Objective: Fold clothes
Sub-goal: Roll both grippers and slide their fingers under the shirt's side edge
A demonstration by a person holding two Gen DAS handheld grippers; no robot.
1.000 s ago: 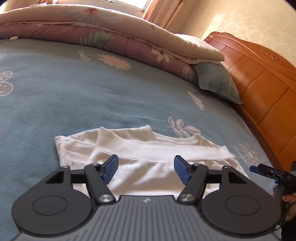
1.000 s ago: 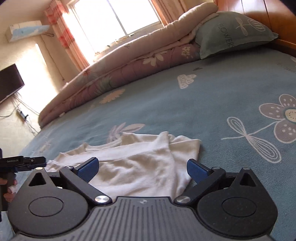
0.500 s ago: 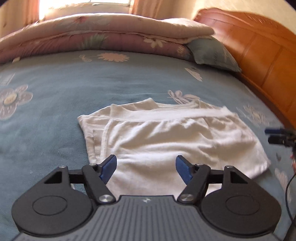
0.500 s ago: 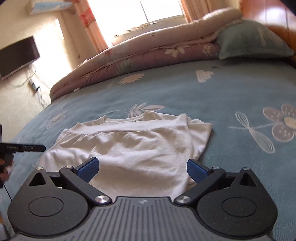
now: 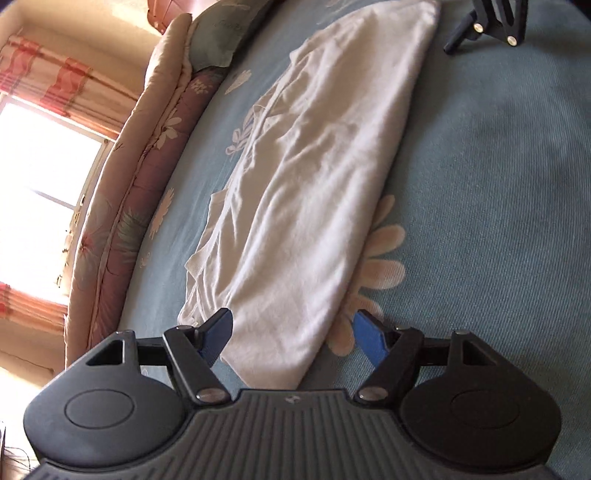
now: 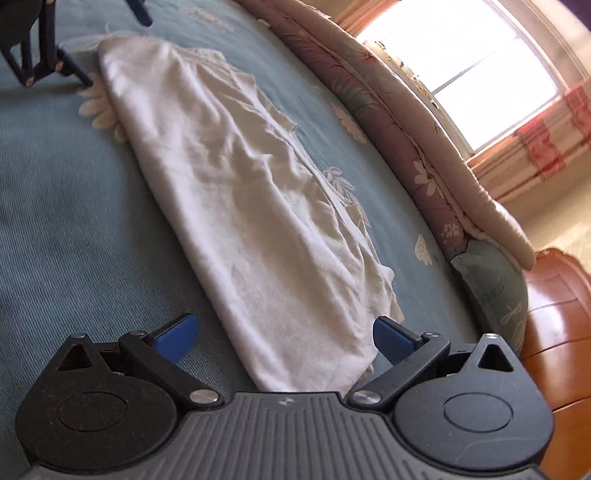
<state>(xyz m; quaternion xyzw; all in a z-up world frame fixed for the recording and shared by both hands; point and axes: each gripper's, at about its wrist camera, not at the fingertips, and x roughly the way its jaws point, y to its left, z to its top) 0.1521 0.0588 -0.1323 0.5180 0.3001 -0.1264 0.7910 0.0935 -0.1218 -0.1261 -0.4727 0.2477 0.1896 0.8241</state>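
Observation:
A white garment (image 5: 306,192) lies folded into a long strip on the blue flowered bedspread (image 5: 480,206). My left gripper (image 5: 293,338) is open at one short end of the strip, its blue pads either side of the cloth edge. My right gripper (image 6: 286,334) is open at the opposite short end of the same garment (image 6: 243,192). Each gripper shows in the other's view, the right one at the top right of the left wrist view (image 5: 487,22) and the left one at the top left of the right wrist view (image 6: 37,55).
A rolled pink and maroon quilt (image 5: 147,155) lies along the far side of the bed (image 6: 399,122). A grey-green pillow (image 6: 495,291) rests by the wooden headboard (image 6: 557,339). A bright window with red-striped curtains (image 6: 491,62) is behind.
Both grippers have swung round to the two short ends of the garment and turned on their sides. Before, they faced its long edge side by side. Both stay open.

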